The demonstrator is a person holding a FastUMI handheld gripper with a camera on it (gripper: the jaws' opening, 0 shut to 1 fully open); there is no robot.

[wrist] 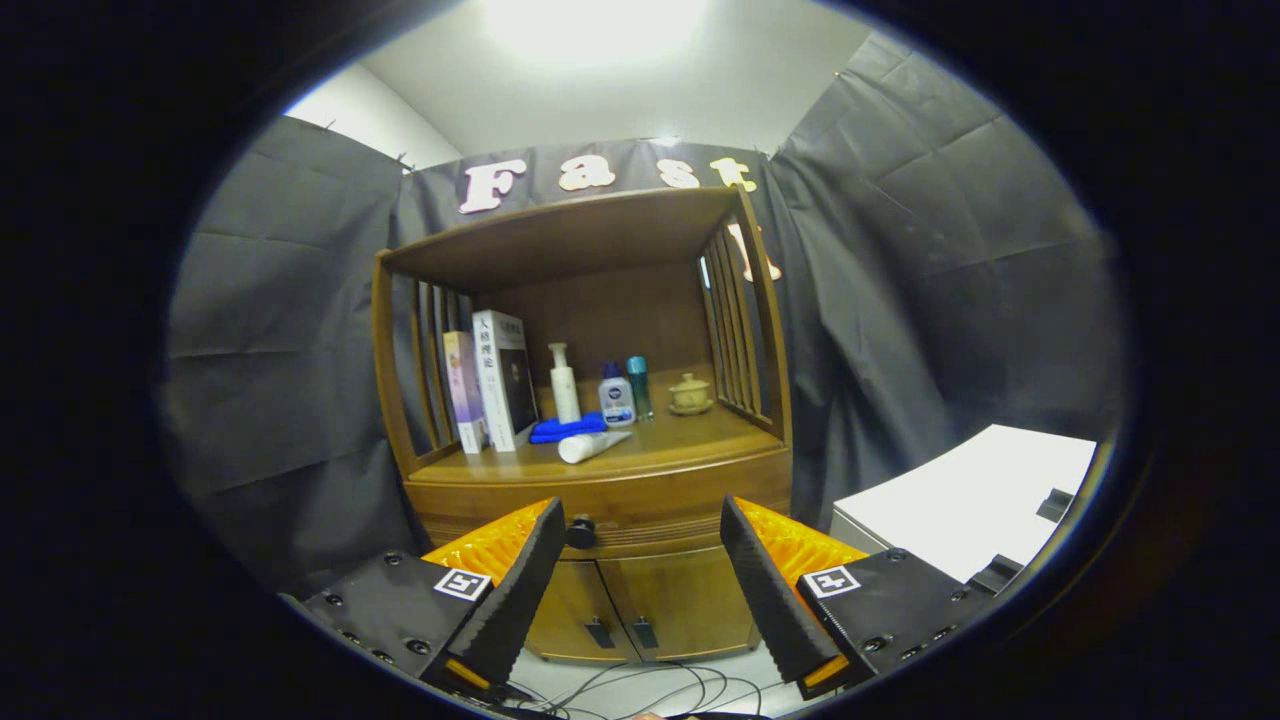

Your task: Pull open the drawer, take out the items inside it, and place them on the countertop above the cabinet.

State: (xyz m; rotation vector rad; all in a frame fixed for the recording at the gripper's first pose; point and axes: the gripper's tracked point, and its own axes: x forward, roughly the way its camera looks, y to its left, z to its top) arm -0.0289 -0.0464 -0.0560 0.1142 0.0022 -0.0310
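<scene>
Presently catalogued, at frame centre: a wooden cabinet (600, 490) with a slatted open shelf above its countertop (690, 445) and two lower doors (640, 600) with small dark handles. The drawer (650, 515) ran as a closed band just under the countertop, its dark round knob (581, 532) showing beside the inner edge of the left finger. Contents of the countertop, left to right: two upright books (490, 385) leaning against the left slats; a folded blue cloth (567, 429); a white pump bottle (565, 385) standing behind the cloth; a white tube (592, 446) lying on its side at the front, just ahead of the cloth; a small white bottle with a blue cap (616, 396); a slim teal bottle (639, 386) beside it; a small lidded cup on a saucer (690, 394) toward the right slats. The gripper (640, 590) occupied the lower centre of the frame, its fingers spread wide apart and holding nothing, the drawer front and doors visible between them. Lower right: a white-topped surface (960, 500) beside the cabinet. Bottom centre: dark cables (640, 685) lying on a pale floor below the doors. Whether the left finger touched the knob could not be told.
</scene>
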